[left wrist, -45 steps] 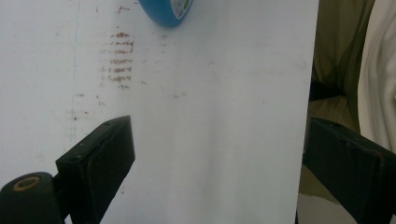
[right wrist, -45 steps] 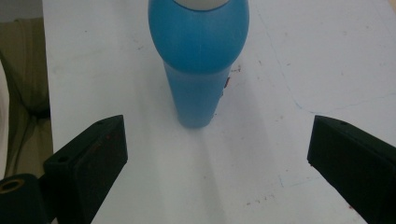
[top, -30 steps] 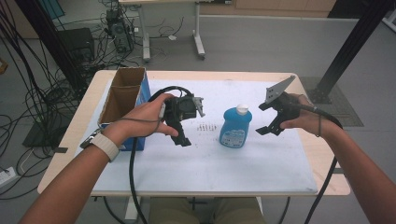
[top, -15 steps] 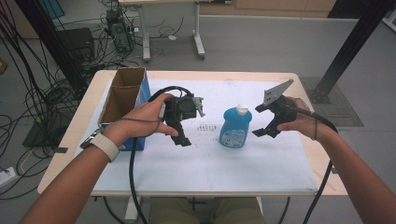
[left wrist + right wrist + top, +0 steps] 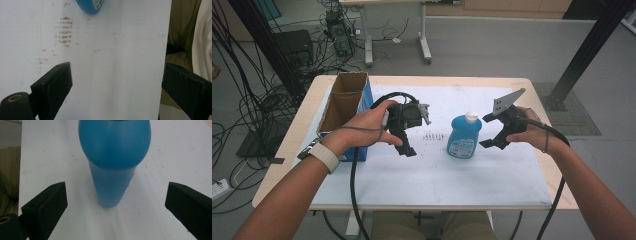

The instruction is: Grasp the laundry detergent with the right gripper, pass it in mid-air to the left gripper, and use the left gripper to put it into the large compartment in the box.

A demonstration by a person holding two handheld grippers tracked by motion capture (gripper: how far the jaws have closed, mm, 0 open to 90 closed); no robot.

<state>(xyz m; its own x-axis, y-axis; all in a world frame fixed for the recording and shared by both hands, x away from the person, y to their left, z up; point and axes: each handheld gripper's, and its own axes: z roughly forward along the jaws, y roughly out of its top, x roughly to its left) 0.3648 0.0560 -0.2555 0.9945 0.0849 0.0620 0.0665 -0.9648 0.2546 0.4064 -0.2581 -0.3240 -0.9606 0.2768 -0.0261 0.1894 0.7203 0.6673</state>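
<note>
A blue bottle (image 5: 464,136) with a white cap stands upright on the white sheet (image 5: 437,175) in the middle of the table. In the high view my right gripper (image 5: 488,132) hovers just right of it, jaws open and pointed at the bottle. Seen from the right gripper view, the bottle (image 5: 115,157) rises ahead between my open right gripper (image 5: 116,185) jaws, untouched by them. My left gripper (image 5: 407,149) is held left of the bottle, tilted down over the sheet. In the left gripper view, my left gripper (image 5: 117,68) is open and empty, and the bottle's base (image 5: 91,6) shows at the top.
An open cardboard box (image 5: 343,107) with a blue side stands at the table's left edge. Brown smudges (image 5: 432,136) mark the sheet between the grippers. Cables trail from both grippers off the near edge. Table legs, cables and equipment stand on the floor behind.
My right gripper has edged a little down and left, closer to the bottle. The left gripper and the bottle have stayed put.
</note>
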